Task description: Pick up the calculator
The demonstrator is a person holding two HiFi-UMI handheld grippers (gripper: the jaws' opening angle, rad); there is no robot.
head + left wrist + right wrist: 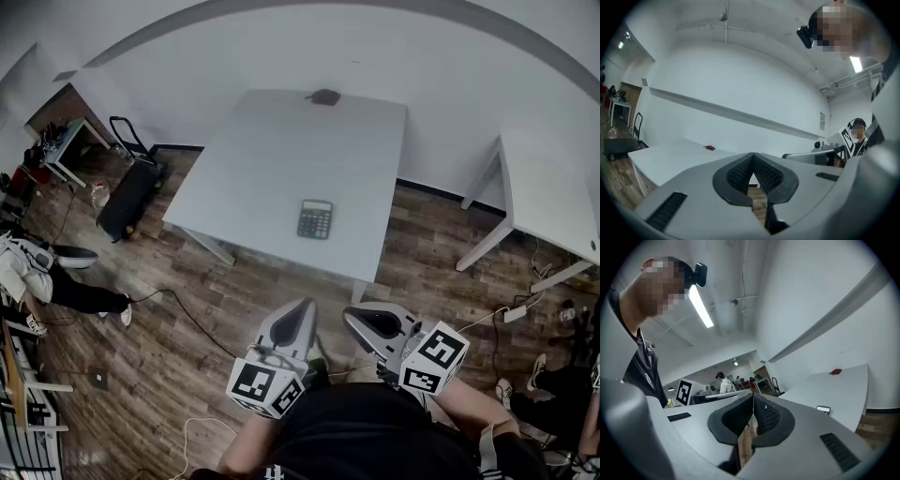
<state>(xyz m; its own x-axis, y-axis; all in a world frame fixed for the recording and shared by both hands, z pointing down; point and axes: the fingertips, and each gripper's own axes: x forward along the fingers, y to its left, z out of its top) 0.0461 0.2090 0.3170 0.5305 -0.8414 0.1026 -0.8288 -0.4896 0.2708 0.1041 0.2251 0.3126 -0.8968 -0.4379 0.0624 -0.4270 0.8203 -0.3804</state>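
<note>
The dark grey calculator (315,219) lies flat on the white table (272,159), near its front edge, right of the middle. Both grippers hang close to my body over the wooden floor, short of the table. My left gripper (303,306) is shut and holds nothing; its ribbed pads (740,171) meet at the tip. My right gripper (353,316) is also shut and holds nothing. In the right gripper view the calculator (823,408) shows small on the table, to the right of the jaws. The left gripper view does not show the calculator.
A small red-brown object (324,97) sits at the table's far edge. A second white table (553,187) stands to the right, a black cart (131,192) to the left. Cables (187,314) trail over the floor. People sit at both sides of the room.
</note>
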